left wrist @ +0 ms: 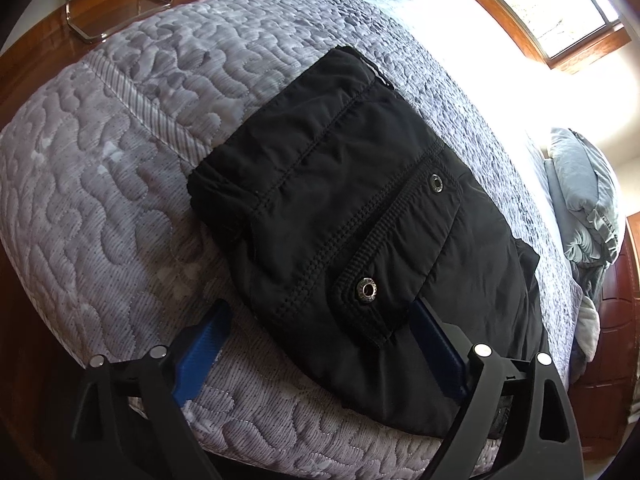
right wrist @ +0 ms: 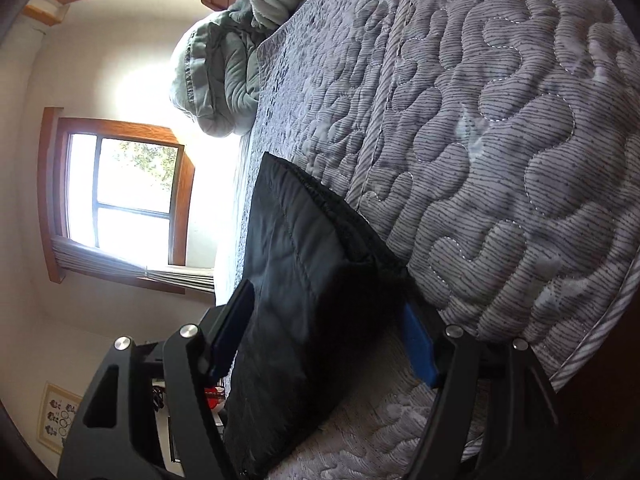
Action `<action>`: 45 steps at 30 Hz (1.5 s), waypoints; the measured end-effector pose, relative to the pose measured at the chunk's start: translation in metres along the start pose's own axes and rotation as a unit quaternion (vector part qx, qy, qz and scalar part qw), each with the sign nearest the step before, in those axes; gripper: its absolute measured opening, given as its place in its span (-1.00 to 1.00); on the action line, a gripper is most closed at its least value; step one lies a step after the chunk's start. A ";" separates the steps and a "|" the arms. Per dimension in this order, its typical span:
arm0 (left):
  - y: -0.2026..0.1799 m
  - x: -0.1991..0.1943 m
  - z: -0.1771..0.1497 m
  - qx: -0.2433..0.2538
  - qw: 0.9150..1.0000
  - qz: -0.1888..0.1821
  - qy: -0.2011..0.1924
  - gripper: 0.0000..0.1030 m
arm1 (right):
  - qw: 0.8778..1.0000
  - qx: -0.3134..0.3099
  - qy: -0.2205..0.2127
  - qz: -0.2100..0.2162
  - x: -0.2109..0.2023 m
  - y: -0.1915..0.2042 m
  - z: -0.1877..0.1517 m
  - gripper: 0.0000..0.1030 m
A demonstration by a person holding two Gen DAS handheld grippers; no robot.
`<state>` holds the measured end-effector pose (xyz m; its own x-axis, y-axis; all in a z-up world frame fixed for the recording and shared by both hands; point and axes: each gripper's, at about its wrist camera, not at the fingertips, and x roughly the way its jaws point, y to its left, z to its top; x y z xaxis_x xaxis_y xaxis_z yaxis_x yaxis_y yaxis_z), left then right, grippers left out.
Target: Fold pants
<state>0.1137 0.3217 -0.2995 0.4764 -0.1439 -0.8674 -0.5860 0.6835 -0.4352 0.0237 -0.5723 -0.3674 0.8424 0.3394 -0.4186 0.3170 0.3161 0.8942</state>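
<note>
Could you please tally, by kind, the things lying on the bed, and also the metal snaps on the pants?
Black pants: 1
Grey quilt: 1
Bundled grey-green bedding: 1
Metal snaps: 2
Total: 5

A grey quilted bed [left wrist: 120, 184] spreads beneath and ahead of the gripper. A rumpled grey blanket [left wrist: 584, 200] lies far ahead to the right, a wood-framed window [left wrist: 560, 4] above it, a metal chair base [left wrist: 112, 12] far left.
</note>
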 end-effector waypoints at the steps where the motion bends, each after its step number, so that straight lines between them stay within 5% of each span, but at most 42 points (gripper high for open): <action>1: -0.001 0.001 0.000 -0.001 1.000 0.002 0.000 0.78 | 1.000 -0.001 -0.001 0.003 0.001 0.000 0.001 0.36; 4: -0.002 0.002 0.001 -0.011 1.000 -0.002 -0.001 0.78 | 1.000 -0.010 -0.002 0.001 0.008 0.005 0.003 0.28; 7: -0.002 0.003 0.002 -0.016 1.000 -0.003 0.000 0.78 | 1.000 -0.013 0.012 -0.004 0.015 0.007 0.004 -0.41; 11: -0.003 0.003 0.002 -0.016 1.000 -0.005 -0.001 0.78 | 0.999 -0.030 0.007 -0.013 0.012 0.022 0.003 -0.56; 26: 0.004 -0.001 0.004 -0.030 0.999 -0.028 -0.004 0.78 | 0.974 -0.214 0.001 -0.075 0.003 0.175 -0.012 -0.66; 45: 0.008 -0.001 0.000 -0.033 0.998 -0.050 -0.003 0.78 | 0.926 -0.362 0.005 -0.108 0.009 0.291 -0.060 -0.68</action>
<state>0.1088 0.3274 -0.3014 0.5387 -0.2039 -0.8175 -0.5769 0.6178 -0.5343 0.0974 -0.4245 -0.1205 0.7879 0.2059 -0.5804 0.0993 0.8876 0.4497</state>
